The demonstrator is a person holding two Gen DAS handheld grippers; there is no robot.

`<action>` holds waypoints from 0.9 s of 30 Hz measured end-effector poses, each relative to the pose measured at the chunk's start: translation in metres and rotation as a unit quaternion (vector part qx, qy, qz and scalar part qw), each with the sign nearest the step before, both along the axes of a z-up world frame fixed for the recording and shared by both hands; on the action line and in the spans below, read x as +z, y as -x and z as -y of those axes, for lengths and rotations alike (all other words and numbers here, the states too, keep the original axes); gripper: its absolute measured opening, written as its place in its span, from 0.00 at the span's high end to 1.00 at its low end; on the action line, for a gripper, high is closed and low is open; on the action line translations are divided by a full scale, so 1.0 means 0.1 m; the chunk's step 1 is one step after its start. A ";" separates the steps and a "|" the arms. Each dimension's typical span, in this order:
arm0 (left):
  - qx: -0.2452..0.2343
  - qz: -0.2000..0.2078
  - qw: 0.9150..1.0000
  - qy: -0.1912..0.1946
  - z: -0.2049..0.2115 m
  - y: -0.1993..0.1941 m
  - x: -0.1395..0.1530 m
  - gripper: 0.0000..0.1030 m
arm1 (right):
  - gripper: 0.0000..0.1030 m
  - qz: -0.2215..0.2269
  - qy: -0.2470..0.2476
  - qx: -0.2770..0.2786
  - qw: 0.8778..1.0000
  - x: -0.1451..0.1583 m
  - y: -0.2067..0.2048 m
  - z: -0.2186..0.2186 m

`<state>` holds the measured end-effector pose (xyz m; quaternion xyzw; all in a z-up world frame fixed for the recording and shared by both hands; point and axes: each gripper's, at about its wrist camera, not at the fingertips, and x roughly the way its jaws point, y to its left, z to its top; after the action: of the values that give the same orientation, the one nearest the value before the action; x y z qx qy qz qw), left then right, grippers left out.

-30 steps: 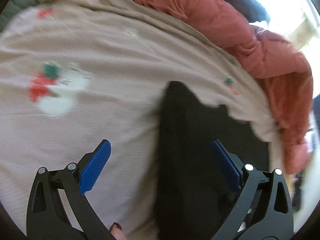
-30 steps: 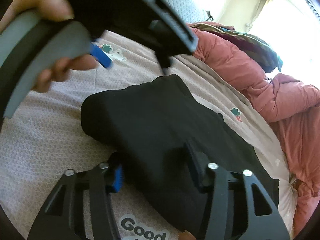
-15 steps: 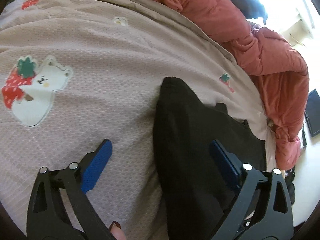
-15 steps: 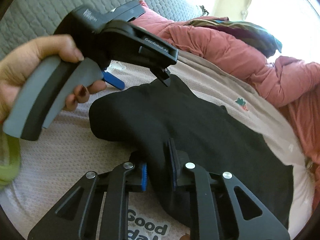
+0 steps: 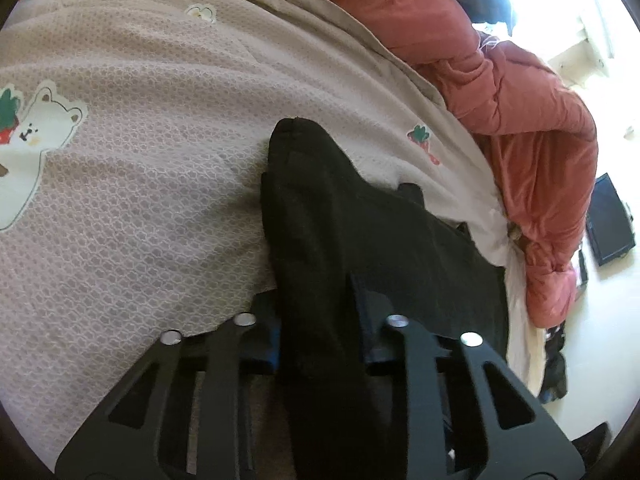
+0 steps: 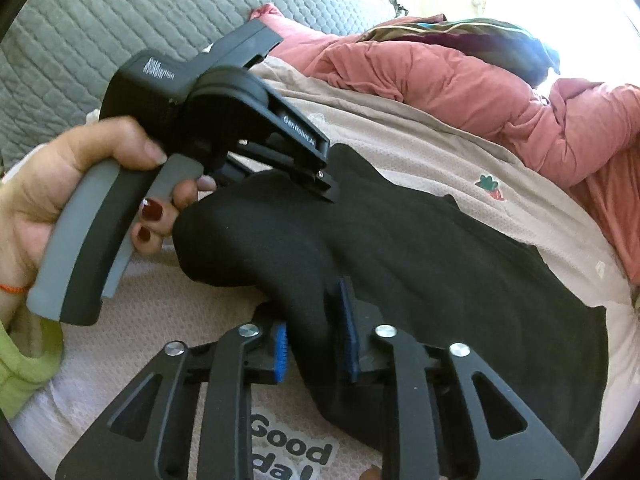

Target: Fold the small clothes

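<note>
jaws of both grippers seemingly clamp the black garment (image 5: 320,240) on the blanket (image 5: 140,200).

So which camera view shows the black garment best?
The right wrist view: it shows most of the black garment spread across the bedsheet, with both grippers clamped on its near edge. The left wrist view shows only a narrower part of the garment, running forward from the jaws of the left gripper.

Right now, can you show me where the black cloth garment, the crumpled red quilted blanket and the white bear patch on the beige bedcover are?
black cloth garment (image 6: 440,264): right wrist view, flat middle of the fabric.
crumpled red quilted blanket (image 5: 536,120): left wrist view, bunched fold.
white bear patch (image 5: 36,128): left wrist view, bear's face.
</note>
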<state>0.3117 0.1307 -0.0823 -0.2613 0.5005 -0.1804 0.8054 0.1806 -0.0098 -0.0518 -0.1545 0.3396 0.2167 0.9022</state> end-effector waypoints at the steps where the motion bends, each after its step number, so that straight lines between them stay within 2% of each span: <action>1: 0.002 0.000 1.000 0.004 -0.01 0.00 0.00 0.86 | 0.75 0.002 0.007 0.002 1.000 -0.01 0.01 -0.01; 2: 0.002 0.000 1.000 0.008 -0.02 0.00 0.01 0.88 | 0.73 0.004 0.015 0.006 1.000 -0.02 0.02 -0.03; 3: 0.002 0.000 1.000 0.010 -0.03 0.01 0.01 0.88 | 0.67 0.005 0.028 0.014 0.999 -0.04 0.04 -0.07; 5: 0.003 0.002 1.000 0.012 -0.02 0.01 0.03 0.88 | 0.39 0.007 0.050 0.031 0.998 -0.09 0.08 -0.15; 7: 0.002 0.004 1.000 0.011 -0.02 0.02 0.04 0.88 | 0.36 0.014 0.073 0.039 0.996 -0.15 0.11 -0.23; 10: 0.002 0.006 1.000 0.013 -0.02 0.03 0.07 0.89 | 0.36 0.028 0.109 0.021 0.993 -0.22 0.08 -0.30; 15: 0.004 0.008 1.000 0.005 -0.02 0.06 0.10 0.89 | 0.36 0.036 0.128 0.003 0.991 -0.30 0.01 -0.33; 16: 0.004 0.010 1.000 0.001 0.00 0.06 0.11 0.89 | 0.37 0.036 0.125 0.002 0.992 -0.30 0.00 -0.32; 19: 0.006 0.016 1.000 -0.012 0.04 0.08 0.15 0.89 | 0.63 0.043 0.110 -0.015 0.993 -0.25 -0.04 -0.24; 23: 0.009 0.028 0.999 -0.019 0.09 0.14 0.25 0.89 | 0.75 0.048 0.053 -0.022 0.997 -0.11 -0.04 -0.06; 27: 0.011 0.043 0.999 -0.025 0.14 0.19 0.36 0.89 | 0.79 0.063 0.029 -0.023 0.997 -0.01 0.03 0.01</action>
<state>0.2923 0.1164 -0.0467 -0.2389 0.4669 -0.1696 0.8344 0.1778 -0.0105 -0.0531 -0.1861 0.2919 0.1752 0.9217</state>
